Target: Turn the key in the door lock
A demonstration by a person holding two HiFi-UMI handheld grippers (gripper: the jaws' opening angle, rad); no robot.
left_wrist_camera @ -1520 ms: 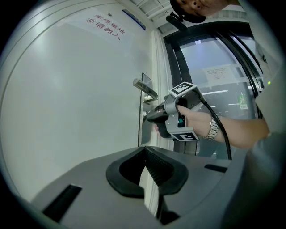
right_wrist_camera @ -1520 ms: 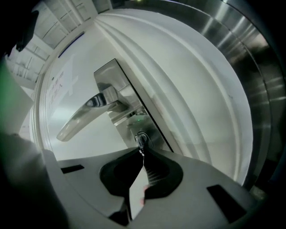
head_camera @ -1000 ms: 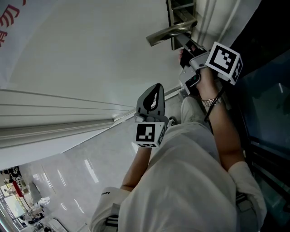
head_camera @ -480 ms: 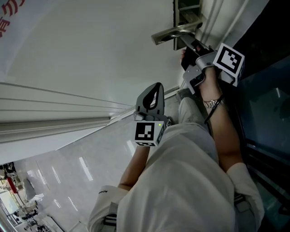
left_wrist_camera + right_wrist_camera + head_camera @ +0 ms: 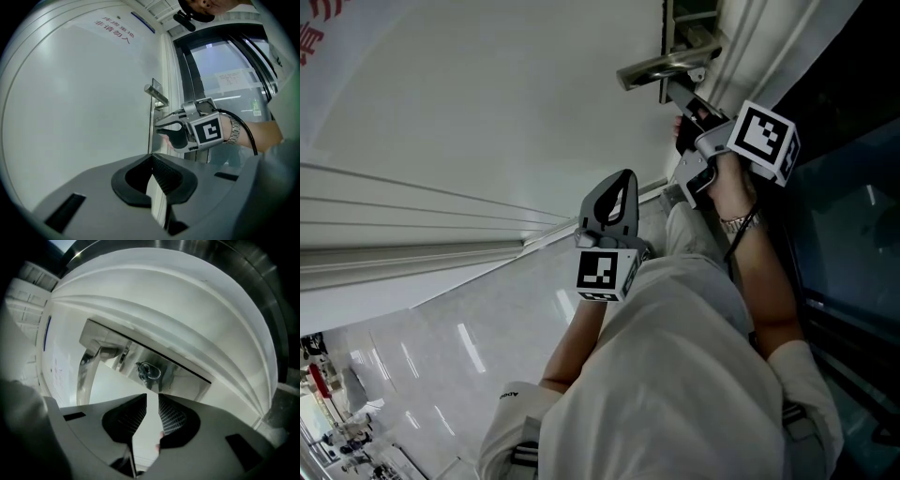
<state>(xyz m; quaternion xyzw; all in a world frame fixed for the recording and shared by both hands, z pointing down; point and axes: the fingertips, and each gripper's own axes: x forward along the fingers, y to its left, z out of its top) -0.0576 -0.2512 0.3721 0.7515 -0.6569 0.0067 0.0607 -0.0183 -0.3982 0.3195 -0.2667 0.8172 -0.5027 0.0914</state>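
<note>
**A:** Where is the key now?

**B:** The key (image 5: 142,369) is in the lock plate (image 5: 183,377), the metal strip on the door (image 5: 487,112). A thin wire ring (image 5: 152,372) hangs from the key. In the right gripper view it is just beside the door handle (image 5: 91,357).

**A:** Does your right tool have hold of it?

**B:** No. My right tool (image 5: 152,397) has just been opening its jaws. They stand a narrow slit apart, with nothing between the ribbed pads. The key is just past the tips, in line with the gap, and I see no contact.

**A:** And the other 1?

**B:** My left tool (image 5: 151,158) is well back from the lock, facing the door. Its jaws meet at the tips and hold nothing. In the left gripper view my right tool shows side-on, just under the handle. Its 2 fingers (image 5: 169,124) point at the door's edge, the marker cube (image 5: 208,132) is behind them, and there is a wristwatch (image 5: 234,131) on that wrist.

**A:** What does the head view give you?

**B:** It shows the right tool at the upper right, close under the handle. The left tool is near the middle of the view, above a glossy floor (image 5: 469,347). The key itself is hidden there behind my right tool.
</note>
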